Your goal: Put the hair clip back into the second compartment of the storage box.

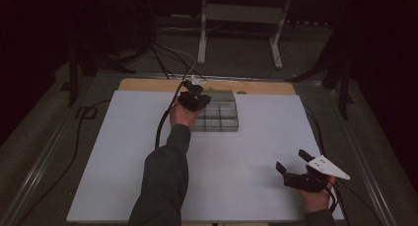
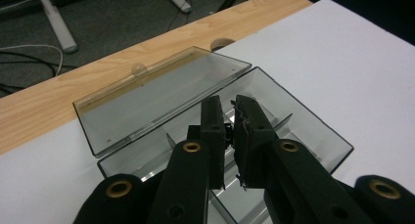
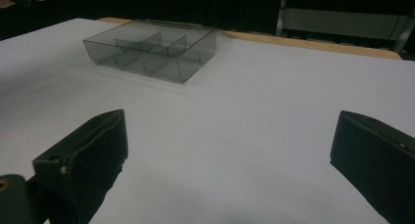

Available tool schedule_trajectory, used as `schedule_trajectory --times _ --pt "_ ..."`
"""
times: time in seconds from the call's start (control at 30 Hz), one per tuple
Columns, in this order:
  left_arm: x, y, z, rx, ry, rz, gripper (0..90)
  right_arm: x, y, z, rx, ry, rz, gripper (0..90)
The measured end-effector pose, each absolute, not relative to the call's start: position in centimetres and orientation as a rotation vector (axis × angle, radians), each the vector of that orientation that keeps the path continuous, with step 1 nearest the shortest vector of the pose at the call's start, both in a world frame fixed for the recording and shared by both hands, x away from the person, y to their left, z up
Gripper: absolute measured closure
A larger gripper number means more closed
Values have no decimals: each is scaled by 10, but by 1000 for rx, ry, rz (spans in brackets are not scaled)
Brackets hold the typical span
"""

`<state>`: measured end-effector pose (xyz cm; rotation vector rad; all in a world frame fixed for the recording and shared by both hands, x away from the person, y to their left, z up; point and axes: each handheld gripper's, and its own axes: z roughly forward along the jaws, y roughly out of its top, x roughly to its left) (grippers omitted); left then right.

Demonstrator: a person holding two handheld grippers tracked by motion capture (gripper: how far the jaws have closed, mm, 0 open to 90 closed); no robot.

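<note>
Hovering over the compartment box (image 2: 303, 131), left hand-held gripper (image 2: 229, 117) pinches something small; right hand-held gripper (image 3: 230, 150) spread.

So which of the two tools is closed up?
The left tool, held over the clear divided box, has its jaws nearly together. The right tool, low over the white tabletop, has its jaws spread wide.

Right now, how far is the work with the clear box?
Done: the clear box lies open, lid folded back. In hand: the left gripper hangs over its compartments, jaws closed; something small and dark may sit between them. Left: the right gripper waits open, apart.
</note>
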<state>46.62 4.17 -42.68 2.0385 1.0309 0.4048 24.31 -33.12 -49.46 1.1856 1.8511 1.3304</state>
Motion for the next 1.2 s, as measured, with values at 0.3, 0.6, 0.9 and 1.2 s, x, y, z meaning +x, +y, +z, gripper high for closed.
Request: schedule_trajectory --times 0.3,0.6,0.9,1.2 --pt "471 40 -434 2033 1060 405 845 243 -331 -494 1189 1849 1335 5" --pt "475 40 -437 2035 1092 416 845 244 -331 -495 1188 1847 1342 5" --pt "477 38 -441 2037 1115 417 845 245 -329 -494 1183 1849 1345 5" --pt "478 31 -447 2038 1135 408 845 245 -328 -494 1180 1852 1348 5"
